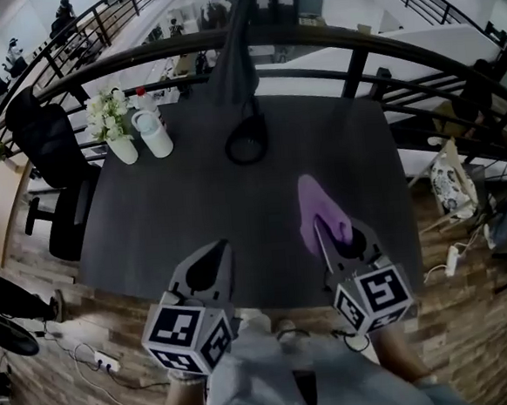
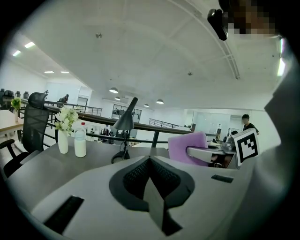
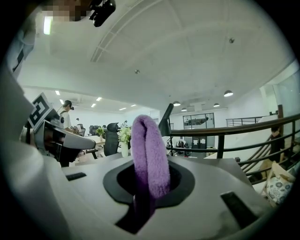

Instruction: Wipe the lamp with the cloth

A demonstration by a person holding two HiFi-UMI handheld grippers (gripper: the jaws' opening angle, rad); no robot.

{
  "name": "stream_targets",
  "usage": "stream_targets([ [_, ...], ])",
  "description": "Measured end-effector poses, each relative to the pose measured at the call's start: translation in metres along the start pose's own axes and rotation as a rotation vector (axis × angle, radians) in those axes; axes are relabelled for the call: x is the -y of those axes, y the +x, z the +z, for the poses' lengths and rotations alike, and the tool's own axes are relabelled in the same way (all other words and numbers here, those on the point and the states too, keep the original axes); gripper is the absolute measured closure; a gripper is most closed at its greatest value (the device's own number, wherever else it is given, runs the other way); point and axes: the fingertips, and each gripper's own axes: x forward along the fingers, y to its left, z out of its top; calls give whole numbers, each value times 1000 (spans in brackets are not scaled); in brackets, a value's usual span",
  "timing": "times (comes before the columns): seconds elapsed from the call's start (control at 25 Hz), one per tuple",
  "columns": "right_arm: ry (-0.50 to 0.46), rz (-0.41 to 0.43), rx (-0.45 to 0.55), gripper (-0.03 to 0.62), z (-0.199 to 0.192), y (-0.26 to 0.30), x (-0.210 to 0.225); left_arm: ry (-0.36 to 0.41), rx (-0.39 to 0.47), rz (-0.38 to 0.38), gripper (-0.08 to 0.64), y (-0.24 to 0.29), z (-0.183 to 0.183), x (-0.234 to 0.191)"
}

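Desk [image 1: 176,221], dark: lamp [image 1: 245,137] at far centre; flower vase [image 1: 122,148] and white bottle [image 1: 154,132] at far left.
Right gripper [image 1: 333,231], near edge: jaws clamped on purple cloth [image 1: 316,203], which is well apart from the lamp.
Left gripper [image 1: 215,251]: jaws together, nothing between.

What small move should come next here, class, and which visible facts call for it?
Probably carry the right tongs forward toward the lamp: they are shut on the purple cloth near the front edge of the table, while the lamp stands at the far edge, not yet touched. The left tongs are shut and empty.
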Motion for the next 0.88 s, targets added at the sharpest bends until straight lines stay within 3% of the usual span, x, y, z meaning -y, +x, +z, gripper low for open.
stream_targets([
  [0.4,19,-63,14,541,23,63,27,-4,14,-2,548,33,27,-51],
  [0.88,-26,-188,106,541,85,150,82,-29,15,5,548,50,42,-104],
])
